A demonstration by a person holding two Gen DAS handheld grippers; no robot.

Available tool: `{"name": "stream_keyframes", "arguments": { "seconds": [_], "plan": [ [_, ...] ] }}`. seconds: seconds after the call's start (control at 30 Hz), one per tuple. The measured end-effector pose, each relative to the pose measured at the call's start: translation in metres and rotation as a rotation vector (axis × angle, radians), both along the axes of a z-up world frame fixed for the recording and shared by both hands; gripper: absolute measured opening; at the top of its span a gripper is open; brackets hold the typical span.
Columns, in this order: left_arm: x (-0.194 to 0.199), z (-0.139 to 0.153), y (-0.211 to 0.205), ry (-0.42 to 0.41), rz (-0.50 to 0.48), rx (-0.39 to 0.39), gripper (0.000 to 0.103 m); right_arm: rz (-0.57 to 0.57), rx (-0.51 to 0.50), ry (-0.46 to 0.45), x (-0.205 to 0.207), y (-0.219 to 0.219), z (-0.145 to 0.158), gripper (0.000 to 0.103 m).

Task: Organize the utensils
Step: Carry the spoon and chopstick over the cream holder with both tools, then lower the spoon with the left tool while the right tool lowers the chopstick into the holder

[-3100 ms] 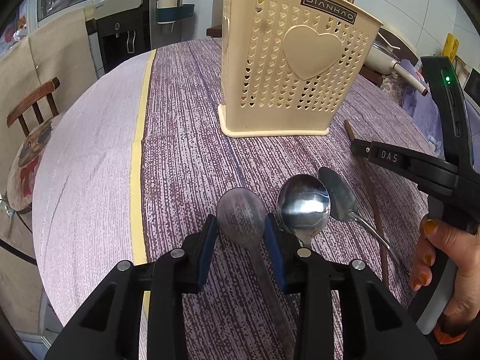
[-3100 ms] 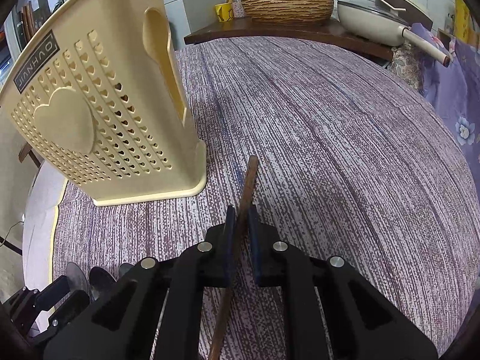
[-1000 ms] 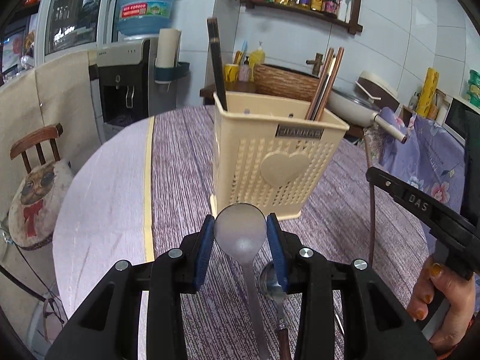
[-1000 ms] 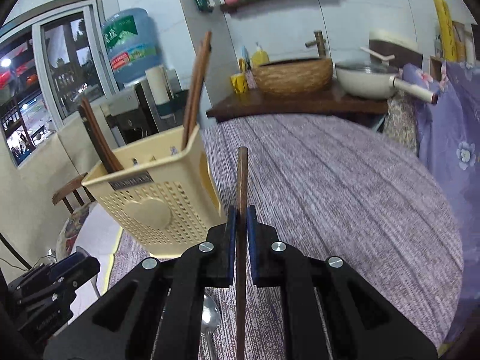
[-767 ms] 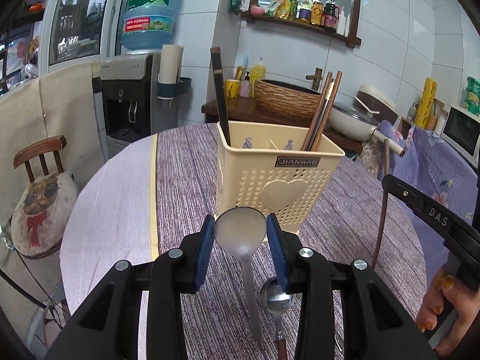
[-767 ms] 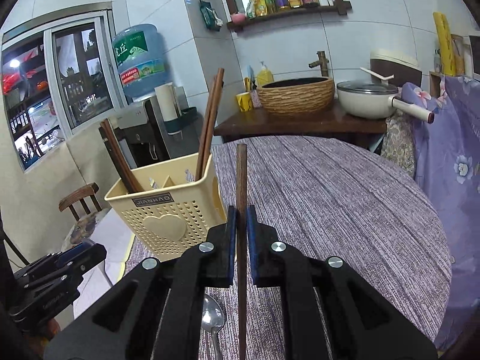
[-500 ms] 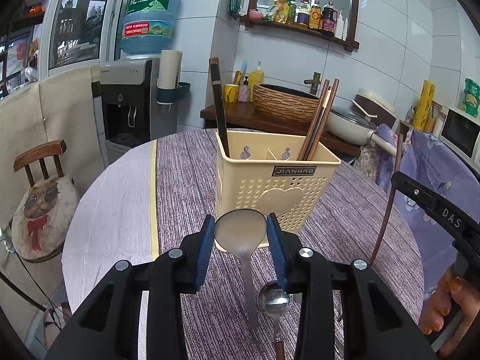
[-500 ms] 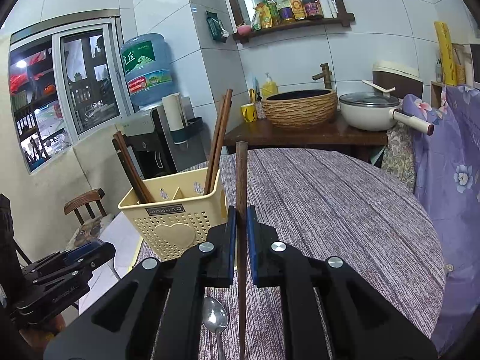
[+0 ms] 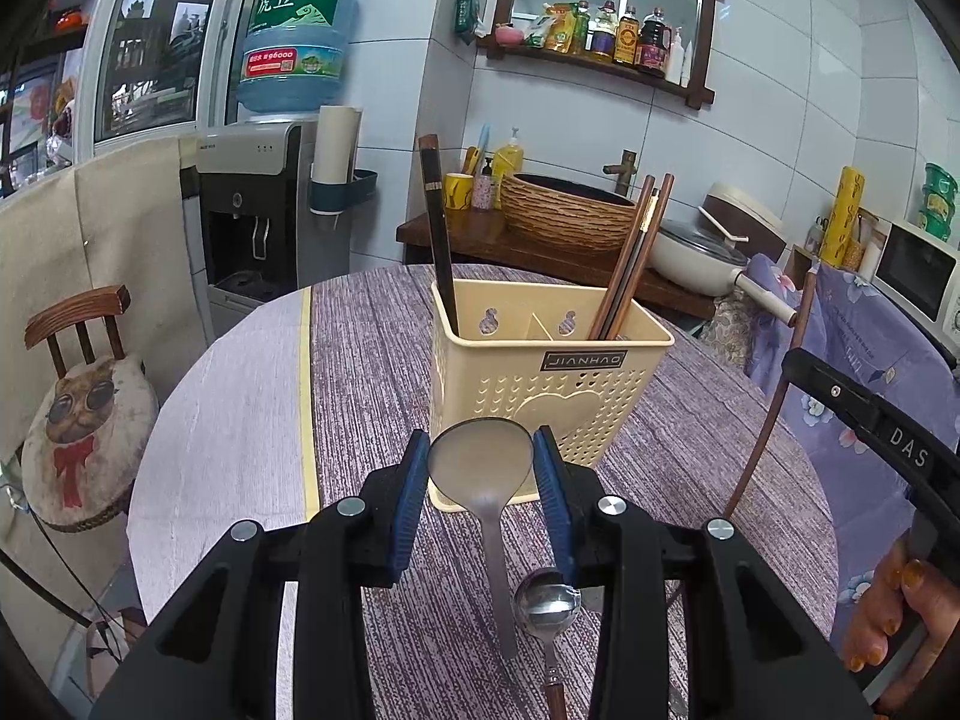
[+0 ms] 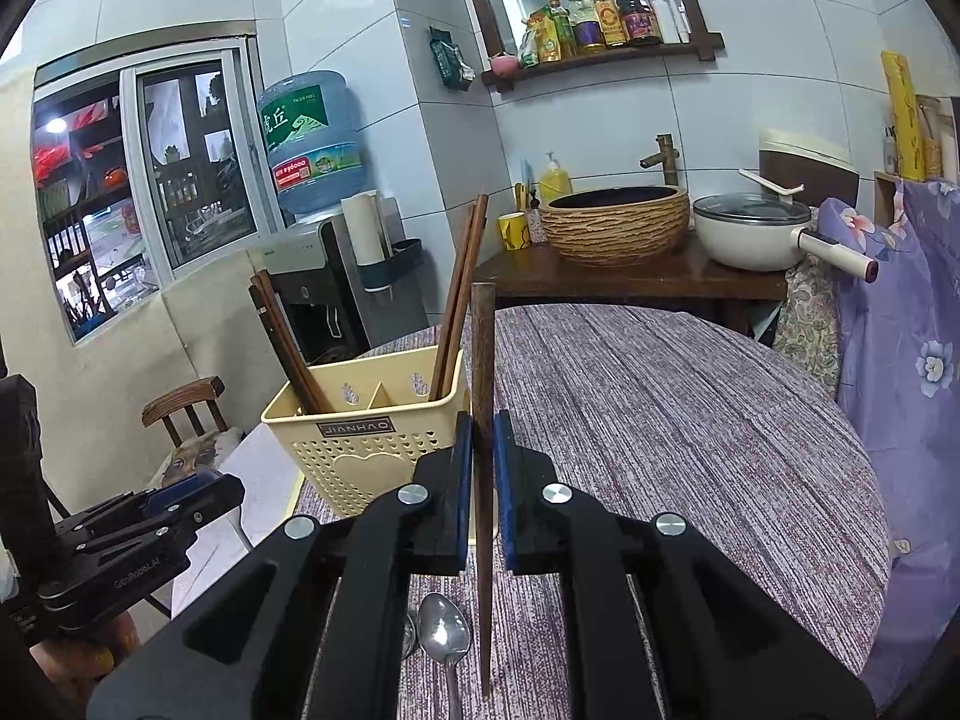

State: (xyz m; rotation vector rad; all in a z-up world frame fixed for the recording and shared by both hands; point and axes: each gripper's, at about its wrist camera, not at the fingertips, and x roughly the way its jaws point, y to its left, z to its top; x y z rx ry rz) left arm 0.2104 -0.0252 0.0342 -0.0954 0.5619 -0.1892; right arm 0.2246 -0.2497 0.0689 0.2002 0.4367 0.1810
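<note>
My left gripper (image 9: 480,462) is shut on a dull metal spoon (image 9: 483,471), bowl up, handle hanging down, held above the table in front of the cream utensil holder (image 9: 540,396). My right gripper (image 10: 482,450) is shut on a brown wooden chopstick (image 10: 482,372), held upright; it also shows in the left wrist view (image 9: 774,402). The holder (image 10: 360,438) has chopsticks standing in its left and right compartments. A shiny spoon (image 9: 547,603) lies on the table below; it also shows in the right wrist view (image 10: 445,636).
The round table has a purple striped cloth (image 10: 660,420). A wooden chair (image 9: 84,408) stands at the left. A water dispenser (image 9: 264,204), a woven basin (image 10: 618,222) and a white pot (image 10: 756,228) are behind the table.
Both grippers have risen with the spoon and the chopstick, lifted off the table, and the holder now looks lower and farther off.
</note>
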Motion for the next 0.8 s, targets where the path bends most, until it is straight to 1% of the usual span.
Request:
{"name": "stream_keyframes", "arguments": {
  "seconds": [0.1,0.27,0.47,0.57,0.67,0.8],
  "plan": [
    [0.0,0.004,0.002,-0.004,-0.004,-0.013,0.035,0.004,0.004,-0.009,-0.002,-0.001,0.004,0.009],
    [0.002,0.014,0.0,-0.025,-0.016,-0.009,0.035,0.016,-0.008,-0.038,-0.003,0.002,0.015,0.008],
    [0.009,0.035,0.002,-0.051,-0.04,-0.032,0.035,0.044,-0.019,-0.062,-0.001,0.009,0.035,0.008],
    [0.016,0.051,0.004,-0.073,-0.04,-0.045,0.035,0.07,-0.018,-0.073,0.002,0.011,0.051,0.008],
    [0.023,0.075,0.006,-0.121,-0.024,-0.051,0.035,0.103,-0.026,-0.079,0.006,0.016,0.07,0.008],
    [0.032,0.106,0.01,-0.169,-0.016,-0.087,0.035,0.142,-0.02,-0.103,0.009,0.02,0.101,0.008]
  ]
}}
